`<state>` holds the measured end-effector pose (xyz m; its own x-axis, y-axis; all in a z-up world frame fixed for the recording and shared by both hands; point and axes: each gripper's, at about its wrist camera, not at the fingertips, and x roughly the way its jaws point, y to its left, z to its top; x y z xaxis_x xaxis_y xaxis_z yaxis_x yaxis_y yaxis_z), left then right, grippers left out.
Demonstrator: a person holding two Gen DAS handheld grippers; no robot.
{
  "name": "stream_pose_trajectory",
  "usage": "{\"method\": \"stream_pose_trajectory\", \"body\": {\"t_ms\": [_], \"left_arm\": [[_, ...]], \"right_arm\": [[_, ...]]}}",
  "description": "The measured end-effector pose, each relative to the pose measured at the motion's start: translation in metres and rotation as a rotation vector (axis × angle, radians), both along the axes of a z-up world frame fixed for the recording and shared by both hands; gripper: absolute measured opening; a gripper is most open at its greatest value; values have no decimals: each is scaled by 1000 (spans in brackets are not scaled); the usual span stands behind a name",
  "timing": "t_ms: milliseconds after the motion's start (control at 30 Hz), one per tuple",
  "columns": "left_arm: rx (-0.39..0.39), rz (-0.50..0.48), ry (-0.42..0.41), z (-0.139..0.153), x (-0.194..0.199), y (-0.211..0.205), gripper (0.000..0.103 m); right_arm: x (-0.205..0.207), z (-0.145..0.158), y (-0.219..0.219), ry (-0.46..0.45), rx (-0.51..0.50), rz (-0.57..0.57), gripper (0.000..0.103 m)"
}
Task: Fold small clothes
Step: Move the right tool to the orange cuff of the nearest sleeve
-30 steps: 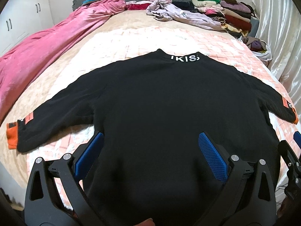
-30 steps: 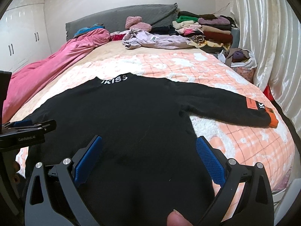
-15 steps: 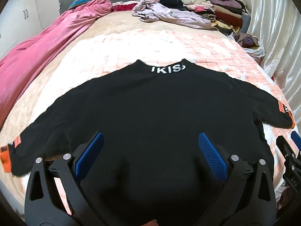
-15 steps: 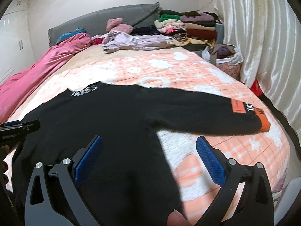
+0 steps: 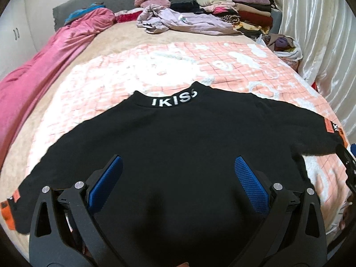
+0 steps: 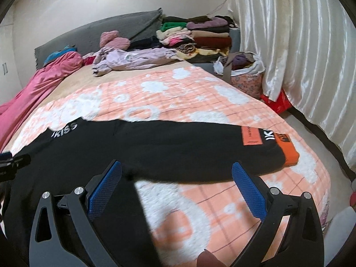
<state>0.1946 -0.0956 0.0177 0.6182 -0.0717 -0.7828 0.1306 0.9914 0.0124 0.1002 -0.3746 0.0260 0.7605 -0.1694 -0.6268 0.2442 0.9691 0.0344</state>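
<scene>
A black sweater (image 5: 178,138) with a white "IKISS" collar lies flat on the bed, sleeves spread out to both sides. Its right sleeve with the orange cuff (image 6: 287,153) shows in the right wrist view, and the rest of the sweater (image 6: 93,146) lies to the left there. My left gripper (image 5: 176,180) is open and empty above the sweater's lower body. My right gripper (image 6: 176,181) is open and empty above the right side seam and the bedspread, just below the right sleeve. The left sleeve's orange cuff (image 5: 7,215) lies at the far left.
The bed has a peach-and-white checked bedspread (image 6: 178,98). A pink quilt (image 5: 37,66) lies along the left. A lilac garment (image 5: 178,20) and a stack of folded clothes (image 5: 235,9) sit at the headboard. A bag (image 6: 244,75) and curtains (image 6: 300,51) stand on the right.
Both grippers have drawn back and turned right. The right gripper has shifted from over the sweater's body to its right edge, with the right sleeve now across its view. Both stay open.
</scene>
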Motion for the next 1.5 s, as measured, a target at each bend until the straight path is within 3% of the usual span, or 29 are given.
{"method": "stream_pose_trajectory", "body": {"t_ms": [300, 533, 800, 933, 1267, 1300, 1367, 1433, 1500], "left_arm": [[-11, -4, 28, -20, 23, -5, 94], [-9, 14, 16, -36, 32, 9, 94], [-15, 37, 34, -50, 43, 24, 94], [-47, 17, 46, -55, 46, 25, 94], [-3, 8, 46, -64, 45, 24, 94], [2, 8, 45, -65, 45, 24, 94], [30, 12, 41, -67, 44, 22, 94], [42, 11, 45, -70, 45, 22, 94], [28, 10, 55, -73, 45, 22, 94]], "right_arm": [[11, 3, -58, -1, -17, -142, 99], [15, -9, -104, 54, -68, -257, 99], [12, -25, -163, 90, -13, -374, 99], [12, -33, -182, 117, -9, -380, 99], [20, -60, -233, 187, 106, -397, 98], [23, -63, -236, 194, 116, -391, 98], [29, -68, -239, 211, 133, -361, 77], [35, -71, -237, 227, 152, -332, 73], [39, -74, -235, 236, 158, -310, 63]]}}
